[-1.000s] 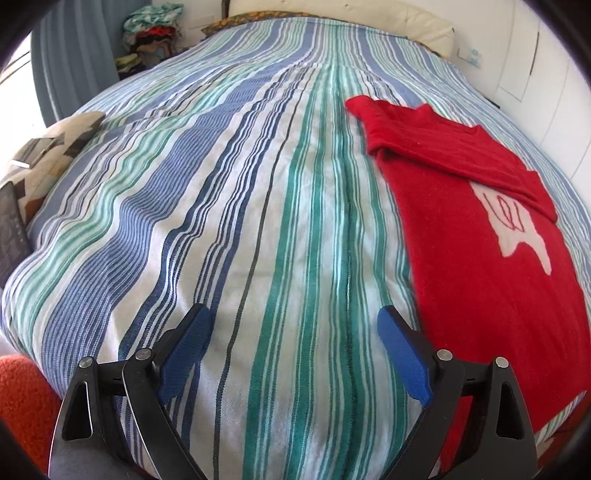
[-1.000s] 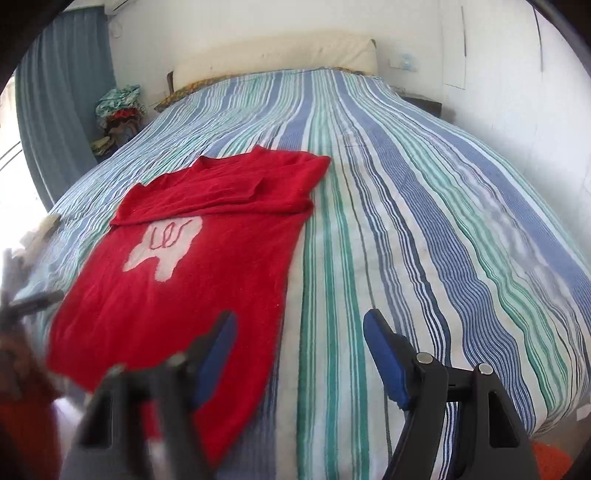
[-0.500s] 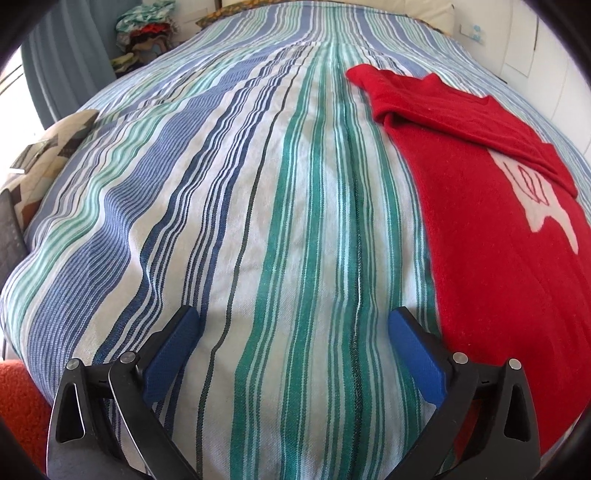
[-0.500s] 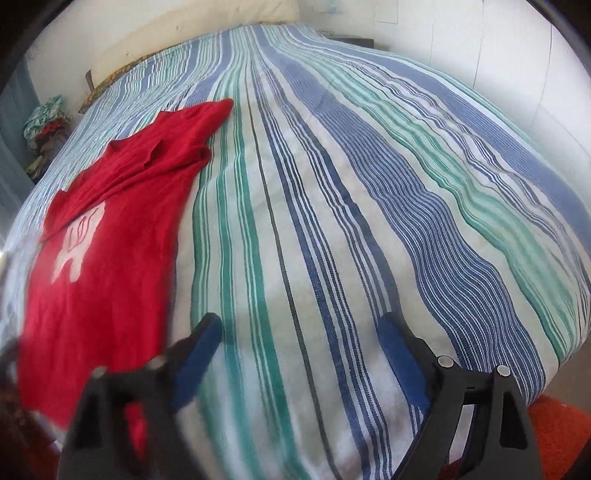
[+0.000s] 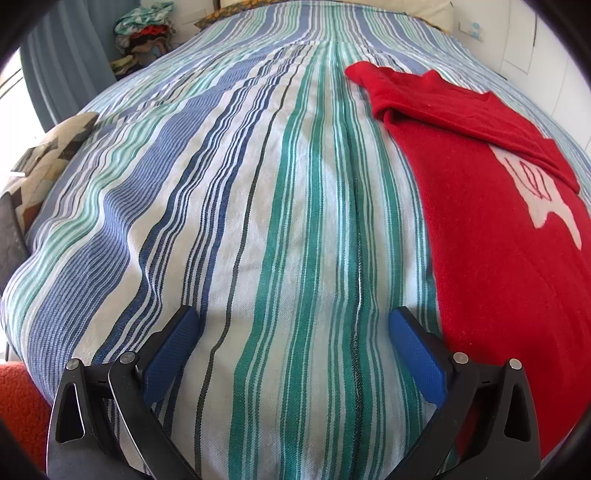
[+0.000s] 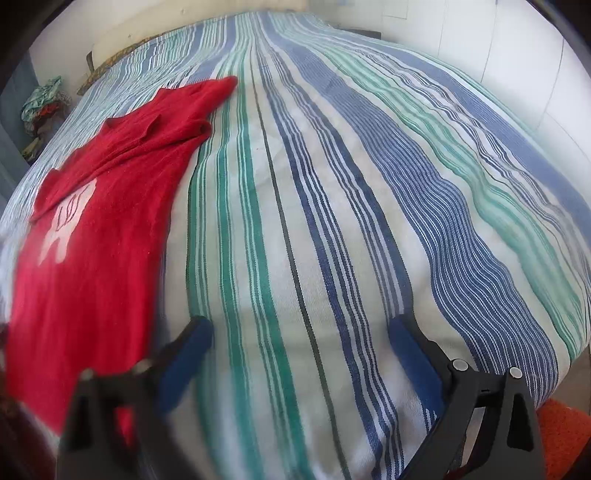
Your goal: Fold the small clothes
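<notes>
A small red shirt (image 5: pixel 491 206) with a white print lies flat on the striped bedspread (image 5: pixel 258 184), its top part folded down over itself. In the left wrist view it lies to the right of my left gripper (image 5: pixel 293 325), which is open and empty just above the bare bedspread near the bed's foot. In the right wrist view the shirt (image 6: pixel 99 236) lies to the left of my right gripper (image 6: pixel 301 332), which is open and empty over bare stripes (image 6: pixel 332 221).
A patterned cushion (image 5: pixel 48 162) lies at the bed's left edge. A pile of clothes (image 5: pixel 144 33) sits beyond the far left corner, by a blue curtain. White walls run along the right side. An orange rug (image 6: pixel 565 439) shows below the bed's foot.
Both grippers have dropped lower and closer to the bedspread. The right gripper swung to the right, off the shirt, so the shirt now sits at the left of its view. Both stay open.
</notes>
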Available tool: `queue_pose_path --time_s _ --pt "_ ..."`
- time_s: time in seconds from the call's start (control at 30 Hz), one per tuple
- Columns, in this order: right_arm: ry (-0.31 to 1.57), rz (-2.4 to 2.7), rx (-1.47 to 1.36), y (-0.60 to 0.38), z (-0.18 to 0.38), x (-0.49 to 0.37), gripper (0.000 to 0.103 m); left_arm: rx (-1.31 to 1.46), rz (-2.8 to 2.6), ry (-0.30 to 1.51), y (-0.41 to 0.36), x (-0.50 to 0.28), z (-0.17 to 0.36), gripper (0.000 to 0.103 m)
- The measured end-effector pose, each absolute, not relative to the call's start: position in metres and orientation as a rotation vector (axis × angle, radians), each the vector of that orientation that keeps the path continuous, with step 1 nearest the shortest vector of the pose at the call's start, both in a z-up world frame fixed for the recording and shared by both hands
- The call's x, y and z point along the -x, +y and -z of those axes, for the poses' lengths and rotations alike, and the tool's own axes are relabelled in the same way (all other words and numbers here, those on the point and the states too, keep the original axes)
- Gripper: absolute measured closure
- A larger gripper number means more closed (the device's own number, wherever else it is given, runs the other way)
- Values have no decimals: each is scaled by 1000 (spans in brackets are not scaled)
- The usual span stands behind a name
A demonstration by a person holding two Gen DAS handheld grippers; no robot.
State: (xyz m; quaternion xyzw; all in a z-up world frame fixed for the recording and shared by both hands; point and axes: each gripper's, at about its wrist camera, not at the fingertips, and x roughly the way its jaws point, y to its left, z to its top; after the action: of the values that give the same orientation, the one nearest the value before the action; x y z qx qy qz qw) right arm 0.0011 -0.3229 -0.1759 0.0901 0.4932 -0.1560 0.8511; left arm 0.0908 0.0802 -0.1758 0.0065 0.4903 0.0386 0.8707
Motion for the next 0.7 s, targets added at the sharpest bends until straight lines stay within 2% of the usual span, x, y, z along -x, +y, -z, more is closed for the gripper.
queue_pose_path --time_s 0.7 --pt "1040 326 -193 -323 177 -2 4 -10 -82 1041 80 -93 177 1"
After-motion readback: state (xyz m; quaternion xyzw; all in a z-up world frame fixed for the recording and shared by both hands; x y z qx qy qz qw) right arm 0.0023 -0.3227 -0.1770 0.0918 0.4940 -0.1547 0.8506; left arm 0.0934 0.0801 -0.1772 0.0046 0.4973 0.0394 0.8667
